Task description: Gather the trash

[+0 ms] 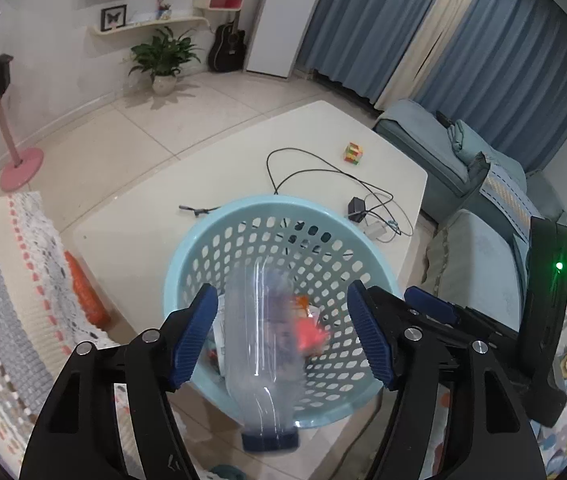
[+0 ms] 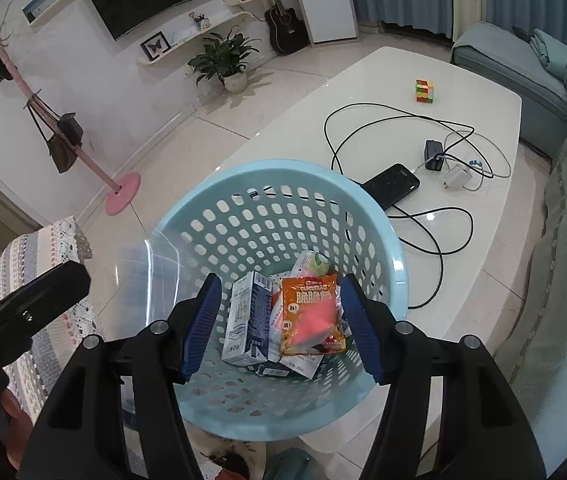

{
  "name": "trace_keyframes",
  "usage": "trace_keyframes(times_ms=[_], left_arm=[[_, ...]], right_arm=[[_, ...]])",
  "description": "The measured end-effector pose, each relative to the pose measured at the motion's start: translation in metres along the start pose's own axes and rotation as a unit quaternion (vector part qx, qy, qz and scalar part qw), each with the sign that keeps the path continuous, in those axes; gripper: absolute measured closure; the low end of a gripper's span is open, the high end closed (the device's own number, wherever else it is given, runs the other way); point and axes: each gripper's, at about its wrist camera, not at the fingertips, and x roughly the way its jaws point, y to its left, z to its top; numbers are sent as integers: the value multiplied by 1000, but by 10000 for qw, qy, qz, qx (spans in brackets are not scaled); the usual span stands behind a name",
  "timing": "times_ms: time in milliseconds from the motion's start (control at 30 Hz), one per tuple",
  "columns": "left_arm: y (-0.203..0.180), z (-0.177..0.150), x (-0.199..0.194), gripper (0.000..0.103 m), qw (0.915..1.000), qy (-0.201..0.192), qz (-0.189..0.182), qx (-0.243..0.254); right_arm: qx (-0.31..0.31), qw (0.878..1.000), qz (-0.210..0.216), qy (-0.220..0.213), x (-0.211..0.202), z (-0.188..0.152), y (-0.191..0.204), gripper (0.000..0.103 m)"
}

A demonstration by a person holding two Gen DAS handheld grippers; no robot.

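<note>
A light blue perforated basket (image 1: 267,202) (image 2: 283,168) stands at the near end of the white table. My left gripper (image 1: 283,336) is open above it. A clear plastic bottle (image 1: 259,344) with a blue cap, blurred, hangs between its pads without touching them. In the right wrist view the bottle (image 2: 143,260) shows faintly at the basket's left rim. My right gripper (image 2: 279,328) is open over the basket, with an orange snack packet (image 2: 311,316) loose between its fingers, above the milk cartons (image 2: 247,320) in the basket.
On the white table (image 2: 483,92) lie tangled cables (image 2: 435,216), a black phone (image 2: 393,186), chargers (image 2: 433,156) and a colourful cube (image 2: 424,91). A blue sofa (image 2: 563,280) runs along the right. A crochet-covered seat (image 1: 11,280) is at the left.
</note>
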Motion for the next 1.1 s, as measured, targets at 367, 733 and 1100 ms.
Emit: trace_keyframes(times_ms=[367,733,1100], left_arm=[[5,-14,-71,35,9984,-551,-56,-66],[24,-55,-181,20,9858,-1561,565,-257],[46,-117,-245,14,9595,-2120,1749,-623]], right_arm=[[-261,9987,250,-349,-51,-10,33,40],[-824,9895,401,-1121,-122,-46,96,34],[-1097,9730,426,-1983,-169,-90,139,34]])
